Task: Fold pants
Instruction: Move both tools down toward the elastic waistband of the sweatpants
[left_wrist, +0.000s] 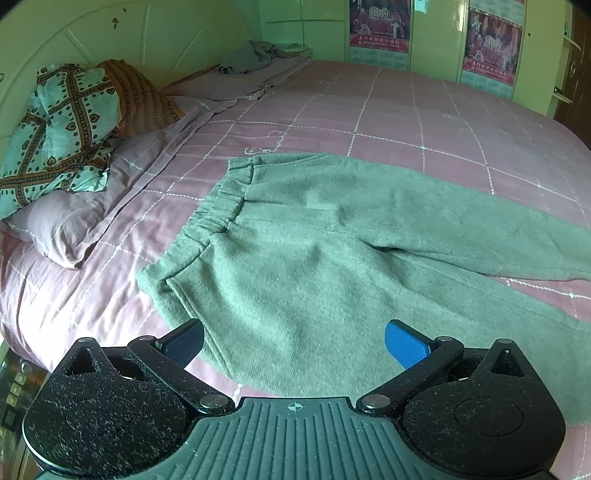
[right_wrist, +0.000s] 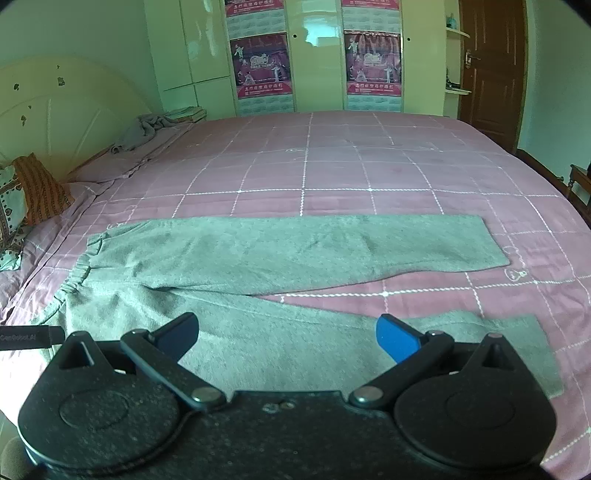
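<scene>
Grey-green sweatpants (left_wrist: 325, 236) lie flat on the pink checked bedspread (left_wrist: 406, 110), waistband to the left, both legs spread to the right. In the right wrist view the pants (right_wrist: 280, 251) show both legs apart, hems at the right. My left gripper (left_wrist: 293, 345) is open and empty, hovering over the near waist side of the pants. My right gripper (right_wrist: 288, 338) is open and empty, hovering over the near leg. The tip of the left gripper (right_wrist: 33, 336) shows at the left edge of the right wrist view.
A patterned teal quilt (left_wrist: 59, 125) and a pink pillow (left_wrist: 70, 225) lie at the head of the bed. A crumpled grey cloth (left_wrist: 251, 55) lies at the far corner. A wardrobe with posters (right_wrist: 314, 59) and a brown door (right_wrist: 491, 70) stand beyond the bed.
</scene>
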